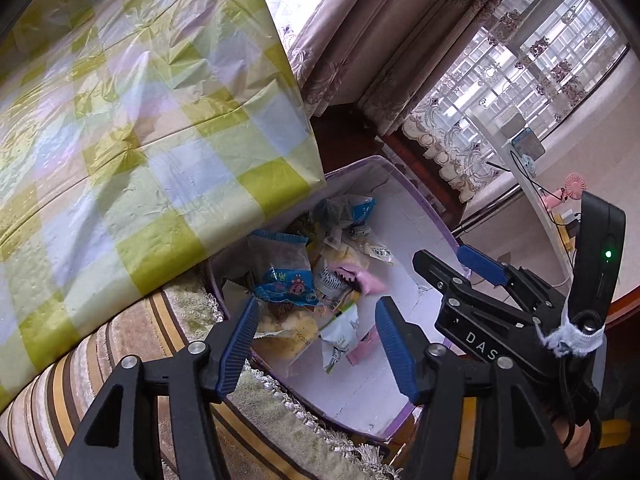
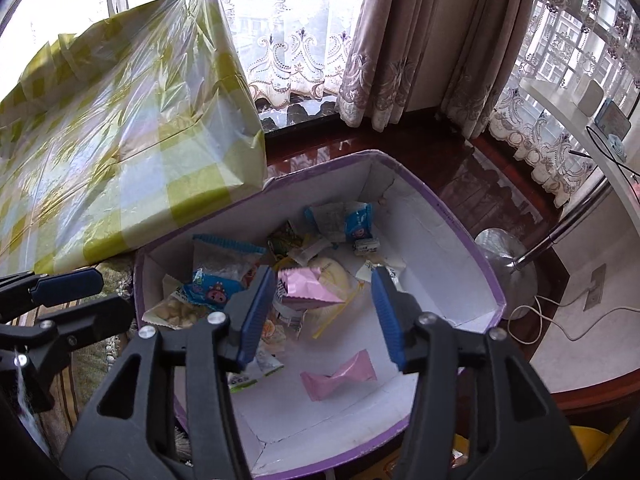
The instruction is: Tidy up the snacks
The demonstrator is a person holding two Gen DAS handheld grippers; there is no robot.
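Both tongs apart, empty, above purple-edged box of snack packets.

We see a matt white cardboard box, creased, purple rim. Snack packets: glossy crinkled plastic film. Checked tablecloth: shiny, wrinkled plastic. Floor: polished dark wood. Ribbed blue rubbery finger pads.

A green-checked tablecloth hangs beside patterned curtains and a striped rug.
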